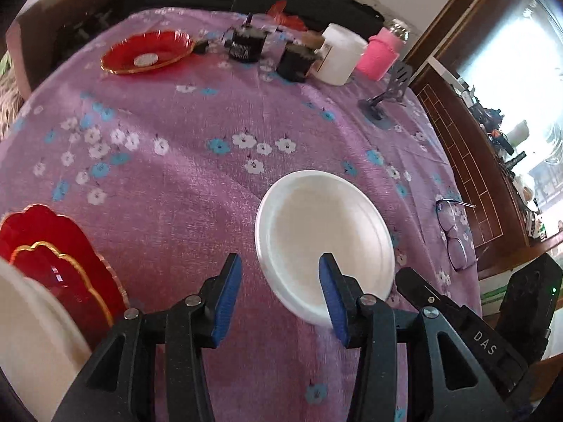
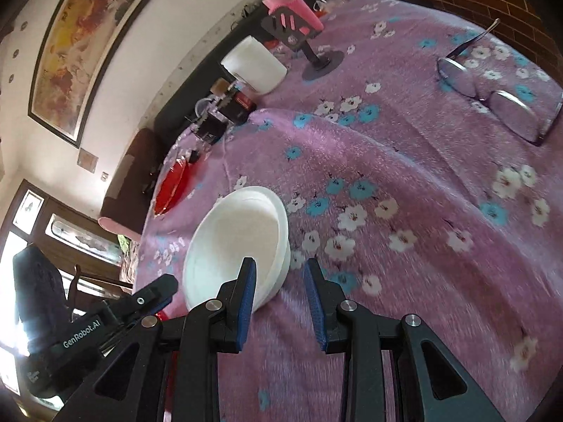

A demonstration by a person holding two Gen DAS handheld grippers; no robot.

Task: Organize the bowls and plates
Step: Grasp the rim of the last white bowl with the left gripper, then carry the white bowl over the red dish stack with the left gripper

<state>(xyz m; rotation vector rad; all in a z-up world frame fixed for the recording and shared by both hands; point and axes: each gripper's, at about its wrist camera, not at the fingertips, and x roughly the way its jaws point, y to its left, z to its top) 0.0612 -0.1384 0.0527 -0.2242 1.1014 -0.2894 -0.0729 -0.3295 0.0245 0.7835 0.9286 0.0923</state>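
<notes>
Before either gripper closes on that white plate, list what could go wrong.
1. Both the left gripper and the right gripper are open beside the white plate; they might collide.
2. The cloth is rumpled, so the plate may slide.
3. The eyeglasses lie nearby and could be swept.

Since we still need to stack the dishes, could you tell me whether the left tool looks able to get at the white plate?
Probably yes: the left tool is open, right by the white plate, with nothing between them.

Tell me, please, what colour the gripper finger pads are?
Blue pads, clearest in the left wrist view.
</notes>
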